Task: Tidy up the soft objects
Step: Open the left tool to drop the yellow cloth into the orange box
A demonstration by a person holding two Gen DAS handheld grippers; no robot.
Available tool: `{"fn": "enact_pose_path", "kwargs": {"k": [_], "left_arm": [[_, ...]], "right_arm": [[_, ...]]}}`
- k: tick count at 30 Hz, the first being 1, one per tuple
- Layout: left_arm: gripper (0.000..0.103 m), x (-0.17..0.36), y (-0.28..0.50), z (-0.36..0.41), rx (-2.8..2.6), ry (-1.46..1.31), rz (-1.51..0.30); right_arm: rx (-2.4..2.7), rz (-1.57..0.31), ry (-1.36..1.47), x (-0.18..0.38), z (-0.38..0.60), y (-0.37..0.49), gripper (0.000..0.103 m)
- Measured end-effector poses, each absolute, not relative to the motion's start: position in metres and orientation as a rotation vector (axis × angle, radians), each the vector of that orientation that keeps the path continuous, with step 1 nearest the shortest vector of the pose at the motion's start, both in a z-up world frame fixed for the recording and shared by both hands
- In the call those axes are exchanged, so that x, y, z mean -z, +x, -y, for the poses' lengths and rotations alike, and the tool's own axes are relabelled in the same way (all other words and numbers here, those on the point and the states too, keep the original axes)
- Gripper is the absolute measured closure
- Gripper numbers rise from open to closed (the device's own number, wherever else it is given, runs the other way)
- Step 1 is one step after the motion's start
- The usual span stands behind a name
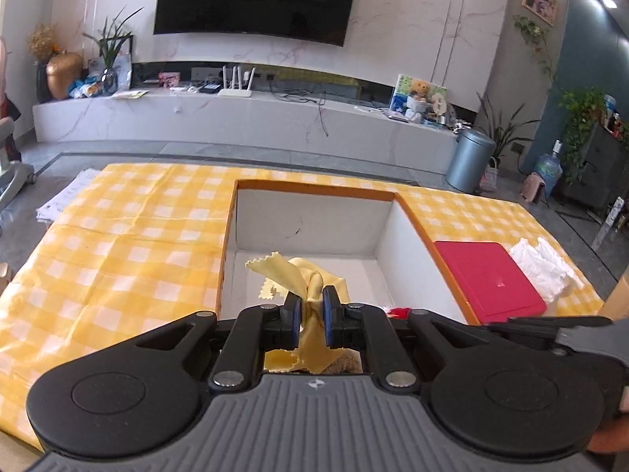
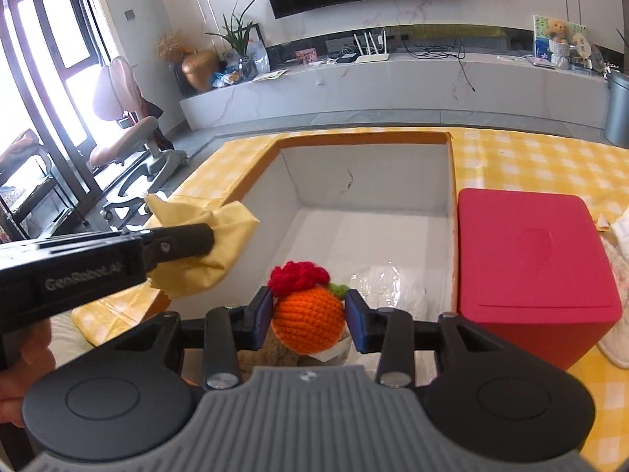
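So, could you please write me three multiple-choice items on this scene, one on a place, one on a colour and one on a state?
1. Where does the red box stand?
A. inside the open box
B. beside the open box, on the checked cloth
C. on the floor

2. What colour is the body of the crocheted fruit?
A. orange
B. blue
C. white

3. What is the left gripper doing?
A. standing open, with nothing in it
B. pinching a yellow cloth
C. gripping the red box

Answers: 1 B, it sits outside the open box's right wall; 2 A, orange yarn under a red tuft; 3 B, the yellow cloth is squeezed between its fingers.
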State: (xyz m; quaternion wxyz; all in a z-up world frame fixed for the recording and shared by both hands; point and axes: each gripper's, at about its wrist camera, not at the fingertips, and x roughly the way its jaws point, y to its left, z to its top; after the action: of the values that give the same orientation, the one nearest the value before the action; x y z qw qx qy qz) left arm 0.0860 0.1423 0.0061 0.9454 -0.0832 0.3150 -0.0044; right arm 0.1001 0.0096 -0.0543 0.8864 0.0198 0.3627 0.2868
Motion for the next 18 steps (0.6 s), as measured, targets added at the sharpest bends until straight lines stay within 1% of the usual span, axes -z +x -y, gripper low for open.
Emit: {"fn": "enact_pose_path", "kwargs": {"k": [8,10,11,12,13,14,15,18], "left_arm": [[0.091,0.007,0.103,-0.136,-0.040,-0.141,-0.672],[0.089,0.009,0.102,-0.133,-0.069,-0.110,-0.662],[0.080,0.008,0.100,-0.130,-0.110,-0.077,-0.648],[0.064,0.007,0.097,-0.127,-0.159,-0.040,-0.632],[0.052,0.004,0.093,-0.124,-0.198,-0.014,-0.609],[0.027,0.001,0.087,-0.123,-0.210,-0.010,-0.577],[0.014,-0.004,0.083,-0.124,-0.188,-0.029,-0.544],[0.009,-0.014,0.072,-0.130,-0.086,-0.131,-0.501]], "right_arm": [[-0.570,-0.756,0.041,0.055,-0.007,0.101,0.063],[-0.569,-0.749,0.040,0.055,-0.005,0.101,0.063],[-0.566,-0.747,0.039,0.055,-0.005,0.101,0.063],[-0.559,-0.747,0.037,0.055,-0.005,0.100,0.063],[-0.553,-0.747,0.033,0.055,-0.005,0.100,0.063],[-0.543,-0.746,0.028,0.055,-0.004,0.099,0.063],[-0.531,-0.740,0.026,0.055,-0.002,0.098,0.063],[-0.516,-0.726,0.008,0.053,0.002,0.094,0.063]]}}
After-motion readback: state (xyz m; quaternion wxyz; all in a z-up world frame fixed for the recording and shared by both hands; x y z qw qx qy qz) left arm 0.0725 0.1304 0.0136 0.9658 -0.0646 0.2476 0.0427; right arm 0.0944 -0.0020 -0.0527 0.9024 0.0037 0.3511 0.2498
